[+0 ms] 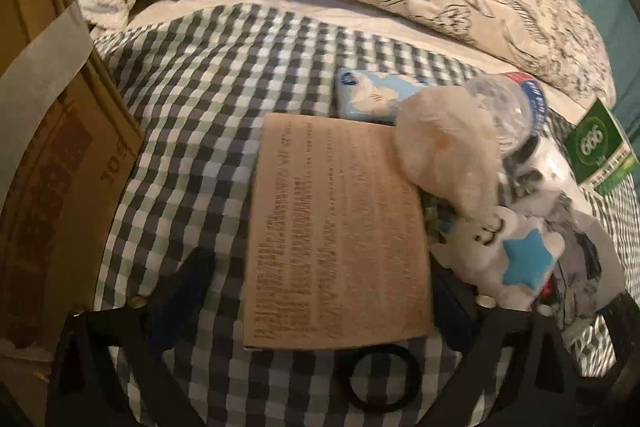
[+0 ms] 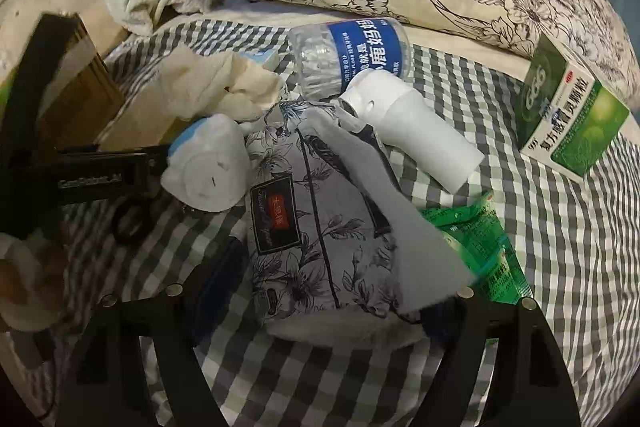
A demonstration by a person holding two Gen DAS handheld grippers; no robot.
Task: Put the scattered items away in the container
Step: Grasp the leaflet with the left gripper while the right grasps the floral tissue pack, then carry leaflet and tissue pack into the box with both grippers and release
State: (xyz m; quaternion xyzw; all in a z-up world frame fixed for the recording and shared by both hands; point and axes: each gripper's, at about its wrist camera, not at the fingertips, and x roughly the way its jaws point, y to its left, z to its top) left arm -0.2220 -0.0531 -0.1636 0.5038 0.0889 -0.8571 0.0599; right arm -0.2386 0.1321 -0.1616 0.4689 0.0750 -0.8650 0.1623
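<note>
On the checked bed cover: scattered items lie around both grippers
Cardboard box (image 1: 60, 131): left edge, brown, taped, "TO" readable
Brown printed card (image 1: 340, 227): flat, between left fingers (image 1: 188, 287), untouched
Floral tissue pack (image 2: 320, 227): soft, between right fingers (image 2: 216, 291), untouched
Left gripper (image 1: 320, 291): spread wide, angled down
Right gripper (image 2: 320, 303): spread wide, angled down
Green box (image 2: 568, 119): "666"
Clear bottle (image 2: 348, 55): blue label
White cylinder (image 2: 412, 123): smooth, lying

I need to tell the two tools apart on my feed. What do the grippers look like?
Both look alike: the left gripper and right gripper have black ribbed fingers with small round silver studs near the tips and dark blue pads. The left one's body shows pale lettering in the right wrist view.
</note>
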